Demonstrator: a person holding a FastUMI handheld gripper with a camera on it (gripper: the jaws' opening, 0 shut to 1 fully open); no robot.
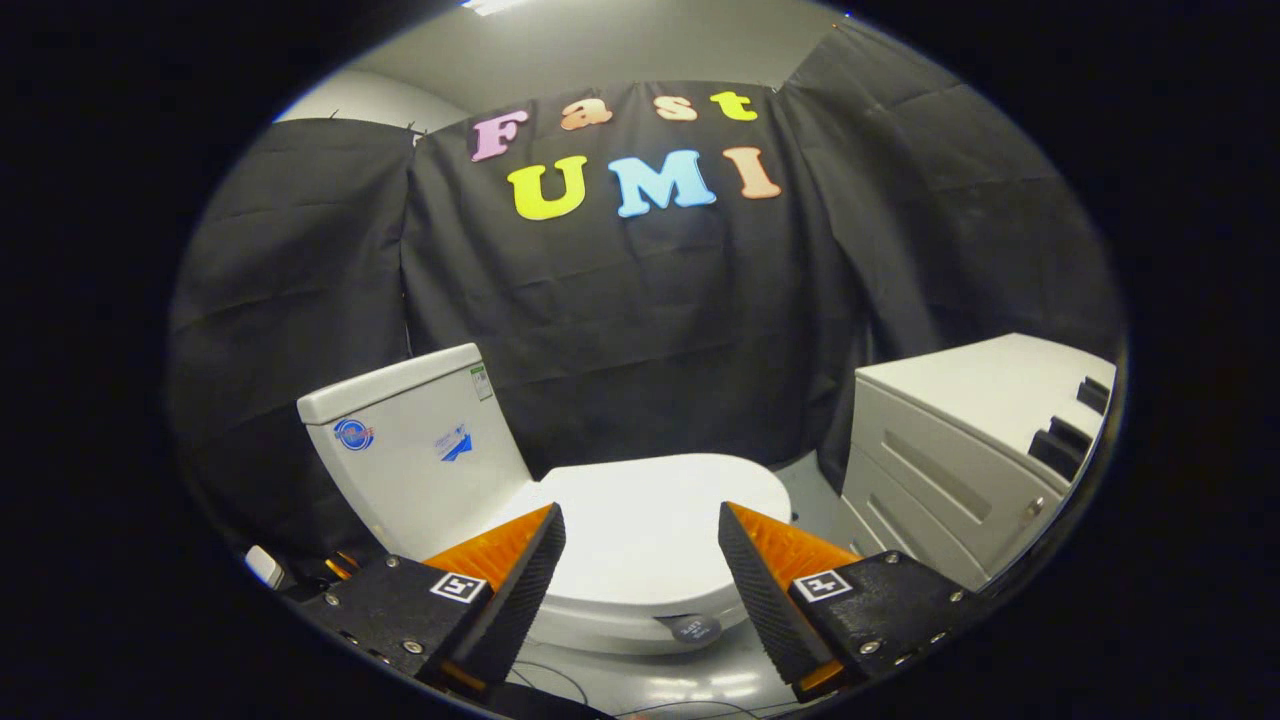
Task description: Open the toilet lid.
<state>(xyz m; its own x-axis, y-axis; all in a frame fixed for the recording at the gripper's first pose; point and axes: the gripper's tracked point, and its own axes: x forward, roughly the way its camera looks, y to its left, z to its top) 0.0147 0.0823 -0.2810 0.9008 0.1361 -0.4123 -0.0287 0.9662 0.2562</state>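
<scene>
A white toilet stands ahead, its lid (650,510) lying flat and closed over the bowl. The tank (415,450), with small stickers on its side, rises behind the lid on the left. My gripper (642,522) hovers above the lid's near part, open wide, with nothing between its fingers. The left fingertip (545,535) and the right fingertip (735,535) sit over the lid's two sides without touching it. A small dark round tag (692,628) sticks to the bowl's front below the lid.
A white cabinet (960,470) with drawers and dark handles stands close on the right of the toilet. Cables (560,680) lie on the glossy floor below the bowl. A small white object (263,566) rests low beside the tank on the left.
</scene>
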